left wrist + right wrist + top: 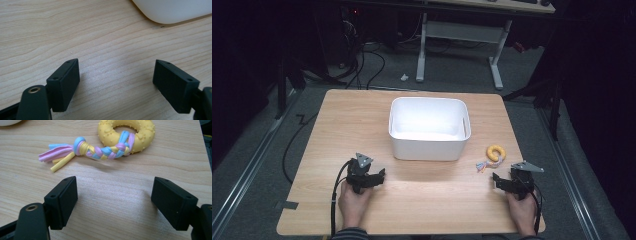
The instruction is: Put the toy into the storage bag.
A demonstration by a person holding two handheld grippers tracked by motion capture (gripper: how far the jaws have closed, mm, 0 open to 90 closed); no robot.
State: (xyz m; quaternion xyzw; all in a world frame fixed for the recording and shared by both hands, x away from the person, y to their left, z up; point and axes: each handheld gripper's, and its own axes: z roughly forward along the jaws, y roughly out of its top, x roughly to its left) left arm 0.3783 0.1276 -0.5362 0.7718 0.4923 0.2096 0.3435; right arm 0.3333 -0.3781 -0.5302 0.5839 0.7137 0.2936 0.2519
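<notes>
A yellow ring toy (495, 152) (126, 133) with a braided pink, blue and yellow rope tail (75, 150) lies on the wooden table right of a white bin (430, 128). My right gripper (506, 181) (113, 202) rests on the table just short of the toy, jaws wide open with bare wood between them. On the near left of the table my left gripper (371, 178) (116, 83) also stands open over bare wood, with the bin's rounded corner (172, 11) ahead to its right. A hand holds each gripper.
The table (362, 120) is light wood, with its near edge under the person's wrists. Behind it a white-legged desk (459, 45) stands on a grey floor with cables (362, 65). A cable (334, 200) trails from the left gripper.
</notes>
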